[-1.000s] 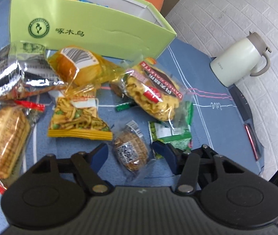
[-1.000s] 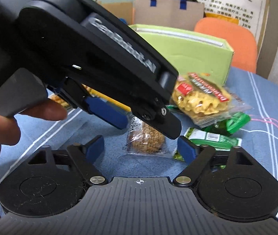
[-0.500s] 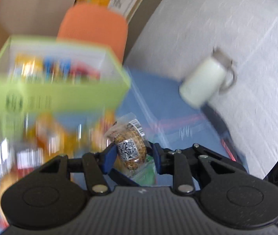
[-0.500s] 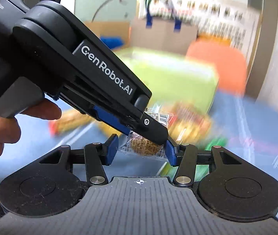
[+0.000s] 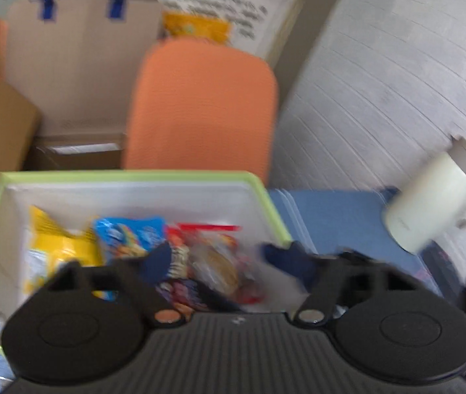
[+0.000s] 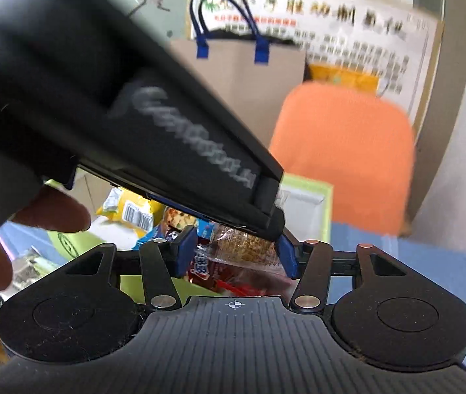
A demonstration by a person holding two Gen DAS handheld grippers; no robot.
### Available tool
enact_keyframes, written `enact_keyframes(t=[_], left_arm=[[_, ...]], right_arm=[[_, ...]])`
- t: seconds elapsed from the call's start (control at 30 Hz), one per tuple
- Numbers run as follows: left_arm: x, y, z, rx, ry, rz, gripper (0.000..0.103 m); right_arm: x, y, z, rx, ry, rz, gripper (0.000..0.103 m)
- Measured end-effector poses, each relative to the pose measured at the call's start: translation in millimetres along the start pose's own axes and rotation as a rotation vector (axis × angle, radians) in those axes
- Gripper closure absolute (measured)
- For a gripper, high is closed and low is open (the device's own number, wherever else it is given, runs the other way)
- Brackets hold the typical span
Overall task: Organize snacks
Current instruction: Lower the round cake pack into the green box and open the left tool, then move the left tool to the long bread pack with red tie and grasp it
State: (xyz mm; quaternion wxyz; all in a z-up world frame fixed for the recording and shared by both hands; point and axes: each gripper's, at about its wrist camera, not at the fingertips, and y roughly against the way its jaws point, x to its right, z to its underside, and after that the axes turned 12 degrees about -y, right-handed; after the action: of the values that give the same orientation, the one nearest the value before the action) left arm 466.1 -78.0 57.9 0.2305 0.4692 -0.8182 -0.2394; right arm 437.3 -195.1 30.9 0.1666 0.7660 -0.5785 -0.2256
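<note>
The box [image 5: 267, 203] stands open on the table [image 5: 341, 216], with the chair [image 5: 200, 105] behind it and a paper bag [image 5: 78, 65] further back to the left against the poster [image 5: 220, 3]. A jug [image 5: 430, 203] stands on the table to the right of the box, near the wall [image 5: 397, 65]. Inside the box lie snack packs side by side: one bag [image 5: 55, 246] at the left, another pack [image 5: 128, 233] beside it, more wrapped snacks [image 5: 213, 262] to the right. Both grippers hang above the box; the left gripper [image 6: 167, 151] crosses over the right gripper [image 6: 236, 251], and a wrapped cake [image 6: 243, 246] sits between the right fingers [image 6: 185, 246].
</note>
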Motion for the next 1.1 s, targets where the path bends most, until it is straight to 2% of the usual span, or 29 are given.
enact_keyframes(t=[0.13, 0.2, 0.27, 0.3, 0.4, 0.5, 0.57, 0.67, 0.73, 0.8, 0.87, 0.97, 1.03, 1.1], left_arm=[[-10.3, 52.2, 6.4, 0.115, 0.003, 0.028, 0.03], [-12.4, 84.9, 15.2, 0.172, -0.004, 0.019, 0.028], [-18.9, 116.4, 33.8, 0.196, -0.004, -0.01, 0.027], [-21.9, 129.3, 45.1, 0.202, -0.002, -0.025, 0.027], [-31.3, 155.9, 85.7, 0.186, 0.03, -0.084, 0.027], [-41.9, 172.7, 131.5, 0.143, 0.076, -0.172, 0.026], [-51.1, 177.1, 160.8, 0.082, 0.117, -0.189, 0.026], [-68.4, 177.8, 196.4, 0.012, 0.195, -0.151, 0.026], [-78.9, 176.0, 206.3, -0.014, 0.222, -0.133, 0.027], [-84.8, 171.6, 205.4, -0.03, 0.194, -0.091, 0.027], [-84.3, 159.2, 198.1, -0.091, 0.157, -0.024, 0.027], [-81.5, 148.4, 196.2, -0.15, 0.09, 0.087, 0.026], [-77.8, 143.1, 196.9, -0.176, 0.051, 0.092, 0.027], [-74.9, 136.8, 199.0, -0.19, 0.03, 0.141, 0.027]], right_arm=[[-0.1, 27.3, 1.3, 0.102, -0.021, -0.004, 0.047], [-5.3, 55.8, 8.1, 0.158, -0.019, -0.017, 0.037], [-15.5, 81.8, 18.1, 0.205, -0.011, -0.03, 0.024], [-22.0, 95.5, 27.3, 0.22, -0.004, -0.04, 0.023], [-36.4, 130.0, 59.4, 0.227, -0.027, -0.067, 0.022], [-46.1, 140.6, 92.7, 0.163, -0.084, -0.104, 0.022], [-58.6, 146.9, 122.4, 0.113, -0.11, -0.113, 0.022], [-90.0, 142.6, 157.9, 0.009, -0.146, -0.153, 0.023], [-110.3, 138.6, 174.8, -0.046, -0.147, -0.197, 0.023], [-135.3, 137.5, 189.0, -0.078, -0.122, -0.229, 0.023], [-156.4, 128.4, 192.4, -0.102, -0.101, -0.248, 0.023], [-182.8, 112.2, 193.0, -0.141, -0.058, -0.242, 0.023], [-190.4, 101.0, 190.9, -0.162, -0.047, -0.244, 0.023], [-192.9, 93.4, 191.0, -0.173, -0.042, -0.235, 0.024]])
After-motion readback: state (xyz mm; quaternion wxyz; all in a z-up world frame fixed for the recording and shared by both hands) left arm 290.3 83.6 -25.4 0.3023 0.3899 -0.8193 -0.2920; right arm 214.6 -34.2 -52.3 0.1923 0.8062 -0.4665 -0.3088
